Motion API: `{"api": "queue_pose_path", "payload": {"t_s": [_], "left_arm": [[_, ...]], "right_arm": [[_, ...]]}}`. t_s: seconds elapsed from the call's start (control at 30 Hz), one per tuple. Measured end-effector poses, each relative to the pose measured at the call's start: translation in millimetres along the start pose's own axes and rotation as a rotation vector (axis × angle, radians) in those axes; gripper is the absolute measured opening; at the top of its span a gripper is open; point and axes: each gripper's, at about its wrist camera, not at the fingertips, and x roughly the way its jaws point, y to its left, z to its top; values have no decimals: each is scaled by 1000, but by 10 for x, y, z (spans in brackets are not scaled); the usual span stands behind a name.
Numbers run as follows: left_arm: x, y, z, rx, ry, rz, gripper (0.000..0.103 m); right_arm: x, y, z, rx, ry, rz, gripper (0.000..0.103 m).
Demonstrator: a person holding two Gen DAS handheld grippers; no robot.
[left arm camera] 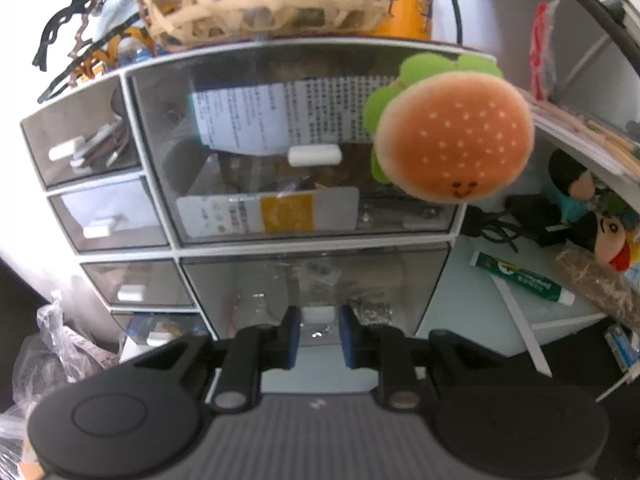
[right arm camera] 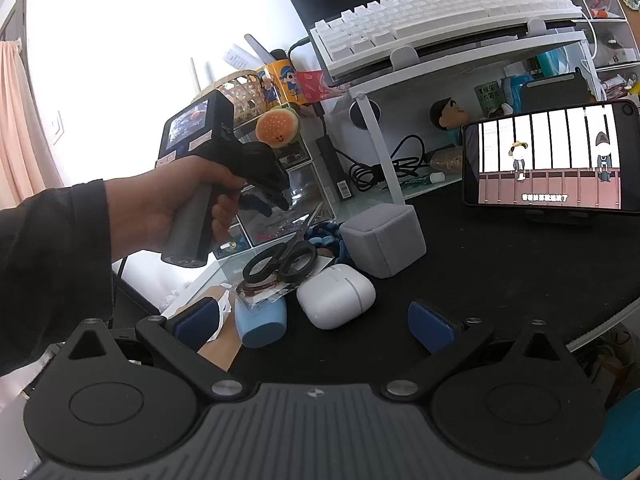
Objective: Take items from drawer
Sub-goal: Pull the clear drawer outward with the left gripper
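You had the left gripper (left arm camera: 319, 334) clamped on the lower drawer's white handle (left arm camera: 318, 315) to pull it out, items inside, while the right gripper (right arm camera: 314, 326) waited with jaws apart above the desk (right arm camera: 500, 264)

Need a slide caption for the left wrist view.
Left tool closed on the white handle of the lower clear drawer, burger plush hanging above.

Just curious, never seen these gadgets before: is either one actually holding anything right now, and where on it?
The left gripper is closed on the white handle of the lower clear drawer, pinching it from both sides. The right gripper is open and holds nothing.
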Motion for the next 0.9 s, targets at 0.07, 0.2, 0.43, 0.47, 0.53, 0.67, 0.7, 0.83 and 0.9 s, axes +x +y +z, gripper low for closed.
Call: {"api": "queue_pose_path", "payload": {"t_s": [0.07,0.2,0.43,0.47,0.53,0.67,0.7,0.83,0.9], "left_arm": [[-22,-30,-51,1,3,9,23],[-69,-62,-100,-24,11,23,21],[-49,-246,-168,11,9,32,19],[-70,-251,-193,10,9,29,19],[-121,-277,-256,17,9,27,19],[-233,-324,-379,30,16,13,19],[-267,-338,-427,37,19,11,19],[-399,-390,-582,53,23,5,19],[-464,-412,-661,53,25,2,19]], "right_arm": [[2,-5,0,2,0,1,103],[0,-7,-3,2,0,2,103],[-3,-9,-6,3,-2,5,103],[-3,-9,-7,3,-2,5,103],[-2,-11,-7,3,-2,6,103],[7,-11,-7,0,-2,5,103],[8,-9,-8,-1,-2,4,103],[19,-6,-5,-2,-1,2,103],[22,0,-4,-4,0,0,103]]}}
